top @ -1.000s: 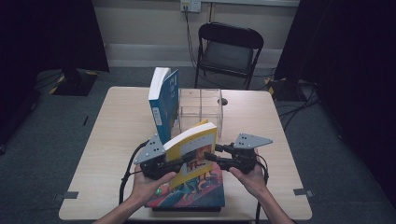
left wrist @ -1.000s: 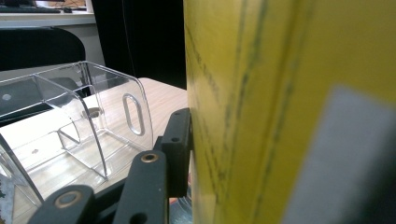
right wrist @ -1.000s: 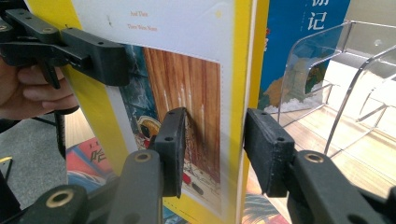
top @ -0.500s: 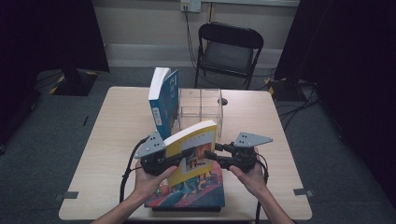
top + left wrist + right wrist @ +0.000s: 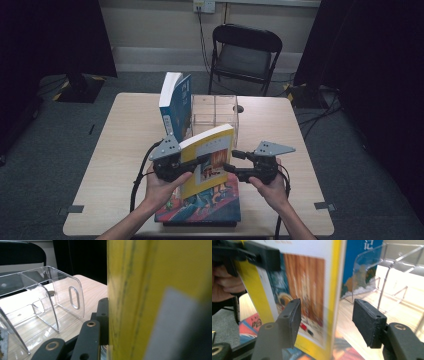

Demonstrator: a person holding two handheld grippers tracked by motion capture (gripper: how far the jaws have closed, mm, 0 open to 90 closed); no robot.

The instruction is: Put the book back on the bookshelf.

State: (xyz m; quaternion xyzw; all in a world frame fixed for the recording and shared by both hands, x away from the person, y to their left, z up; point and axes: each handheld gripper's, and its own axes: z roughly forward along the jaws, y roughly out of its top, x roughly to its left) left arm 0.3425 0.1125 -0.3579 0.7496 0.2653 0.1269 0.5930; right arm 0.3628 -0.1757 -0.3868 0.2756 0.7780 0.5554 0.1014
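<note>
A yellow-covered book (image 5: 207, 150) stands tilted above a colourful book (image 5: 205, 205) that lies flat at the table's near edge. My left gripper (image 5: 200, 162) is shut on the yellow book's left side; in the left gripper view the yellow cover (image 5: 155, 290) hides all but one finger (image 5: 102, 312). My right gripper (image 5: 229, 164) is at the book's right edge. Its jaws have just been opening, and in the right gripper view the pads (image 5: 293, 317) stand apart with the book's edge (image 5: 332, 290) between them, the right pad clear of it.
A blue book (image 5: 175, 105) stands upright beside a clear acrylic box (image 5: 215, 112) in the middle of the wooden table (image 5: 125, 150). A black folding chair (image 5: 245, 50) stands behind the table. Bare tabletop lies to the left and right.
The yellow book has tipped up steeper. The right gripper's jaws have spread off its edge, while the left gripper keeps hold. Neither hand has shifted much.
</note>
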